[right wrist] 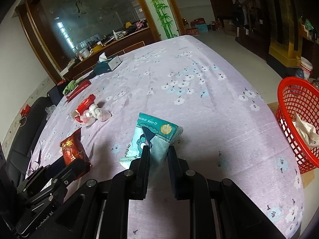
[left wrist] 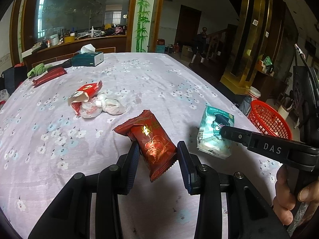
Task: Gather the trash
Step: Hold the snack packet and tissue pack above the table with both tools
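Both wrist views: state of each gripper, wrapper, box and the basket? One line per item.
left gripper: jaws around the red wrapper, not pinching.
right gripper: closed on the teal packet.
red wrapper: lifted at one end.
teal packet: held, tilted.
red carton: torn open, crumpled tissues beside.
tissue box: open, tissue sticking out.
red basket: holds crumpled paper.

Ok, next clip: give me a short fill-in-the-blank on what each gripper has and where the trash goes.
1. The left gripper has its fingers around the dark ____ foil snack packet.
2. The right gripper grips the pale teal cartoon-printed tissue pack lifted off the ____ tablecloth.
3. Crumpled paper already lies in the red plastic mesh ____ past the table's right edge.

Missing words: red; floral; basket
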A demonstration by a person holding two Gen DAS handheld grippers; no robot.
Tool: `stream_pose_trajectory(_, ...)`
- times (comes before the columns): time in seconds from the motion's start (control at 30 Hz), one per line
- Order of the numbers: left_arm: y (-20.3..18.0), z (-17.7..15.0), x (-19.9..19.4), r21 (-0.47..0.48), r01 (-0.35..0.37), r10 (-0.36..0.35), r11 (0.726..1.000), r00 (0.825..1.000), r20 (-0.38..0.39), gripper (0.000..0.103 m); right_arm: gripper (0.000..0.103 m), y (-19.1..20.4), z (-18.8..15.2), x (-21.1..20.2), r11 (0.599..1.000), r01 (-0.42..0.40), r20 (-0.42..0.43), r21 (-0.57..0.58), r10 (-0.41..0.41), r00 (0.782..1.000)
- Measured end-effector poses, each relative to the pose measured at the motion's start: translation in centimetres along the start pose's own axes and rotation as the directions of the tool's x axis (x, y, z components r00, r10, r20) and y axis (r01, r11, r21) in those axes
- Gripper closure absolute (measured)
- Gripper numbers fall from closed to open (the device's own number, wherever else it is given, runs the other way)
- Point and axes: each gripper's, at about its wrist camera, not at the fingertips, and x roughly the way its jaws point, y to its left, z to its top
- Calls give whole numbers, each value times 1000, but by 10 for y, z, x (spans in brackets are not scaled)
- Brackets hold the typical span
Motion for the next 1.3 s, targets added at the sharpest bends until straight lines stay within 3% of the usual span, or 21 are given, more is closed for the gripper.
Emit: stream_pose_trajectory(1.3,-42,11,13,75,77,-75,994,997,-24,66,84,-41,3,-33,996,30,58,79,-34,998)
